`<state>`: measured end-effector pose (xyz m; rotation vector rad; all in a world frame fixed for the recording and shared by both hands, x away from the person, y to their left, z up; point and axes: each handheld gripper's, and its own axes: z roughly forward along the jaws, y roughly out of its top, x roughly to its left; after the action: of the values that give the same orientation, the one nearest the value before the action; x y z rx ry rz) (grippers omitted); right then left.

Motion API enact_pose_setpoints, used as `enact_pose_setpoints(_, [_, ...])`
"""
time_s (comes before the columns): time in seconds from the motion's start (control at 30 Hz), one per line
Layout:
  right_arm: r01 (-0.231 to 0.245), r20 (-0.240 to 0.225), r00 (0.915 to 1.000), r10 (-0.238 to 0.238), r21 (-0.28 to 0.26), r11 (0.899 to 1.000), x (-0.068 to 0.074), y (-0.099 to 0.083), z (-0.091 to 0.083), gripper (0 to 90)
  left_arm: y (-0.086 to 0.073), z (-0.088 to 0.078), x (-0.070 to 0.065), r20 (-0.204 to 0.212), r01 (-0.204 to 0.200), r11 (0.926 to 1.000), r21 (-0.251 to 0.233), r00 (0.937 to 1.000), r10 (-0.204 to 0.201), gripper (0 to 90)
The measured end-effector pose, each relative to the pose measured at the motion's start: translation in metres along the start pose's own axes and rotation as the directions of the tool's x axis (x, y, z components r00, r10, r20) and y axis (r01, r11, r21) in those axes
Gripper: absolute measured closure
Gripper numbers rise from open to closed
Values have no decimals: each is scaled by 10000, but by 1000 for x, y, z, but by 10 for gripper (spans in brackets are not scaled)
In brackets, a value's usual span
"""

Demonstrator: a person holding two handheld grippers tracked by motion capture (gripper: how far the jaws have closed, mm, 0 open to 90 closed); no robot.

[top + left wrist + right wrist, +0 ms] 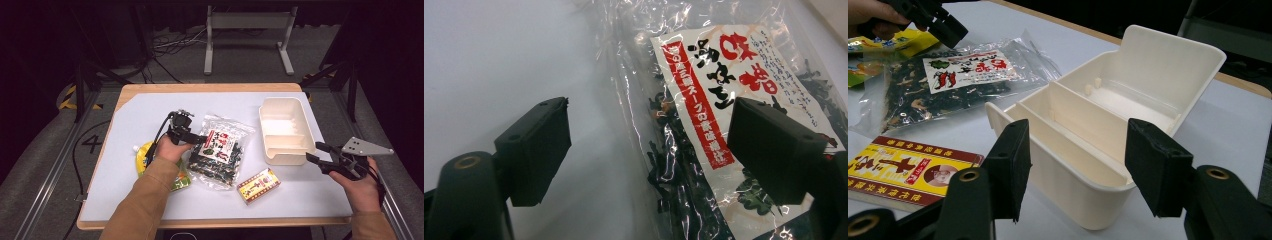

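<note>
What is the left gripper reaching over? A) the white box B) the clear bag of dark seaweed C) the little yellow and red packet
B: the left gripper hangs with open jaws over the clear bag of dark seaweed, one jaw over its label.

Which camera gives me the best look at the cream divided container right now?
The right gripper view: the cream container sits close, its dividers and empty compartments plain. The high view shows it whole but small, at the table's right.

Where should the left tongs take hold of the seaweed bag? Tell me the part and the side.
Grip the seaweed bag at its flat, clear upper-left edge, coming down from above on the left. The film there is thin and free of contents, and the open left tongs already straddle it.
</note>
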<state>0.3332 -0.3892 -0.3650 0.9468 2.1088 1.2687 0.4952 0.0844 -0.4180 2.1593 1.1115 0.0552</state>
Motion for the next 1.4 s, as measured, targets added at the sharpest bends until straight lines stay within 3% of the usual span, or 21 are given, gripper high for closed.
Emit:
enact_pose_setpoints(0.17, [-111, -121, 9999, 109, -112, 9999, 0, -1, 1, 437, 0, 3, 2, 219, 326, 9994, 151, 9992, -329, 212])
enact_pose_setpoints(0.3, [-176, -186, 9997, 174, -104, 9998, -1, -2, 2, 436, 0, 7, 5, 766, 630, 9970, 450, 9949, -663, 252])
enact_pose_setpoints(0.43, [-233, -256, 9994, 230, -97, 9997, -1, -3, 4, 436, 0, 13, 3, 442, 618, 9955, 716, 9969, -650, 316])
enact_pose_setpoints(0.57, [-285, -277, 9992, 285, 1, 9996, -1, -4, 6, 436, 0, 13, 5, 720, 763, 9945, 714, 9941, -815, 377])
enact_pose_setpoints(0.63, [-301, -318, 9990, 302, 13, 9995, -1, -5, 8, 435, -1, 14, 6, 984, 784, 9937, 800, 9914, -861, 443])
enact_pose_setpoints(0.73, [-446, -428, 9981, 446, 17, 9990, -1, -6, 9, 426, -1, 15, 11, 1527, 1148, 9884, 990, 9798, -1291, 517])
enact_pose_setpoints(0.83, [-500, -474, 9976, 499, -3, 9988, -1, -7, 10, 425, -2, 15, 12, 1722, 1135, 9880, 1048, 9764, -1304, 567])
enact_pose_setpoints(1.13, [-532, -539, 9971, 532, 5, 9986, 0, -6, 11, 424, -1, 12, 4, 1492, 870, 9917, 951, 9837, -1006, 752])
enact_pose_setpoints(1.4, [-527, -575, 9969, 530, 66, 9986, 1, -6, 12, 418, -1, 10, -2, 1267, 737, 9943, 768, 9884, -831, 825])
